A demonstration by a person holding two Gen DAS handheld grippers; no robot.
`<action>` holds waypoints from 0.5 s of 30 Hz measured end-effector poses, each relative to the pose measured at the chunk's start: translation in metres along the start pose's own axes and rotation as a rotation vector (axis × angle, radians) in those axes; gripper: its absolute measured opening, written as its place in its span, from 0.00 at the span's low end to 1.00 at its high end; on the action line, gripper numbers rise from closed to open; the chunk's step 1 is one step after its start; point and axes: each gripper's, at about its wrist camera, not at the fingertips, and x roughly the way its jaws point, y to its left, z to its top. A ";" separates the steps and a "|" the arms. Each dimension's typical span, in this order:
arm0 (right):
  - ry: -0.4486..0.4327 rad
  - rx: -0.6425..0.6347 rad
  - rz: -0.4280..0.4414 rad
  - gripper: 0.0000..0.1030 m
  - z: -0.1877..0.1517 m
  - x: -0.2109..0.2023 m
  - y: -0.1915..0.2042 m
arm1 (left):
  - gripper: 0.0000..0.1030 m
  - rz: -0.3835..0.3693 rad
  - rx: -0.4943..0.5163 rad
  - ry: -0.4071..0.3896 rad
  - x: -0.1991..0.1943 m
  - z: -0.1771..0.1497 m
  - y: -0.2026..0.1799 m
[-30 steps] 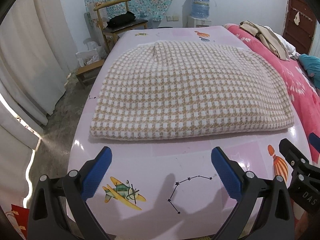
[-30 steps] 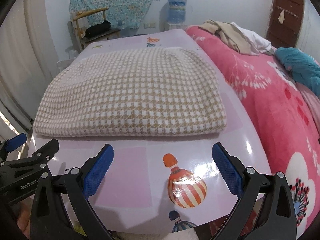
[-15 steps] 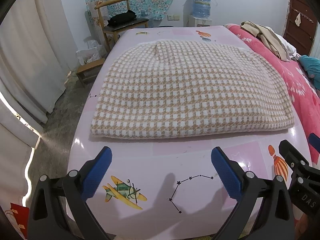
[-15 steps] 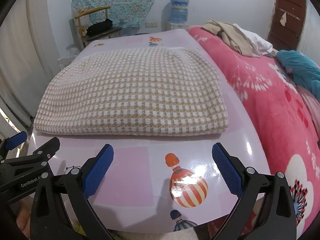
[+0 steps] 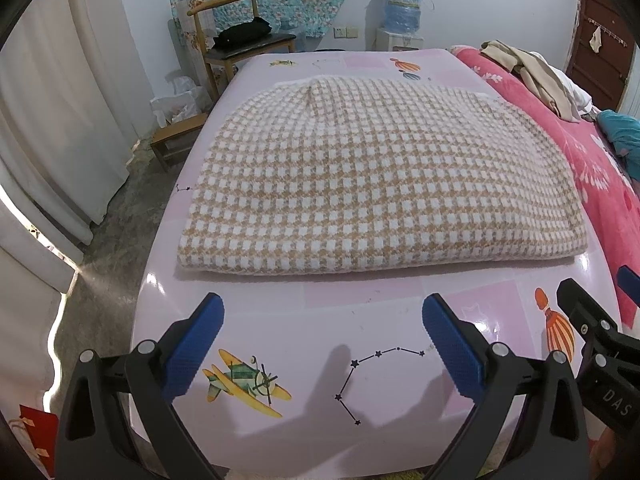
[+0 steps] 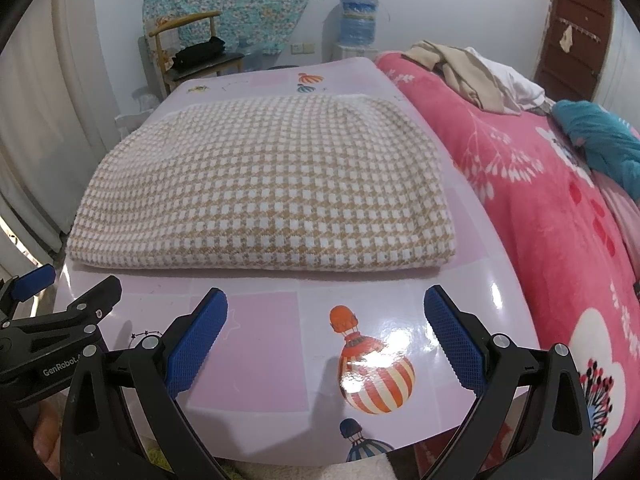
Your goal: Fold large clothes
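A beige-and-white checked garment (image 5: 376,184) (image 6: 264,196) lies folded into a thick flat rectangle on the pink printed table (image 5: 360,360) (image 6: 256,344). My left gripper (image 5: 320,316) hovers open over the table's near edge, short of the garment's front fold, with nothing between its blue pads. My right gripper (image 6: 324,312) is open too, just in front of the fold toward the garment's right half. Each gripper shows at the edge of the other's view: the right one (image 5: 600,332), the left one (image 6: 52,300).
A bed with a pink flowered blanket (image 6: 560,220) runs along the table's right side, with beige clothes (image 6: 460,68) and a teal item (image 6: 600,140) on it. A wooden chair (image 5: 236,40), a low stool (image 5: 176,140) and white curtains (image 5: 48,120) stand to the left.
Both grippers have drifted slightly; the garment sits a touch higher in both views. Both stay open and the garment has not moved.
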 end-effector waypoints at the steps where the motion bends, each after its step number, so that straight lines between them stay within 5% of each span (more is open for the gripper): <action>1: 0.001 0.000 0.000 0.92 0.000 0.000 0.000 | 0.95 0.000 0.000 0.000 0.000 0.000 0.000; 15: 0.011 -0.002 -0.004 0.92 -0.003 0.003 -0.001 | 0.95 0.000 -0.003 0.007 0.001 -0.001 0.001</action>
